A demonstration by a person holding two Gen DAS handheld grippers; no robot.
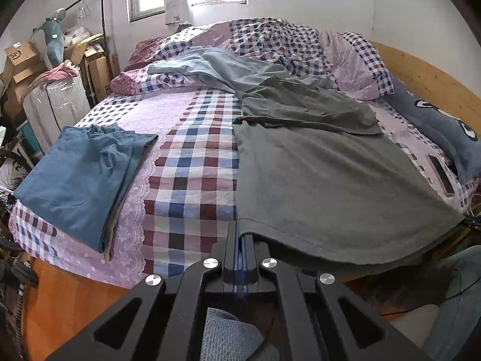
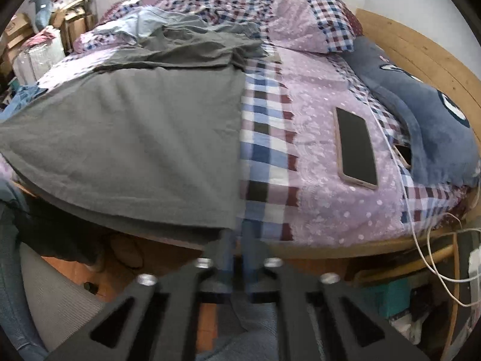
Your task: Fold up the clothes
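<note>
Grippers both clamped on grey shirt (image 1: 330, 177) hem corners; phone (image 2: 356, 147) beside shirt, folded blue tee (image 1: 78, 174) at left.

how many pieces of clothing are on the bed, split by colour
Grey: 2, the grey shirt spread at the near edge of the bed and the darker grey garment behind it
Blue: 1, the folded blue garment; more may lie under it, I cannot tell
Light blue-grey: 1, the crumpled light garment near the bedding
Total: 4
</note>
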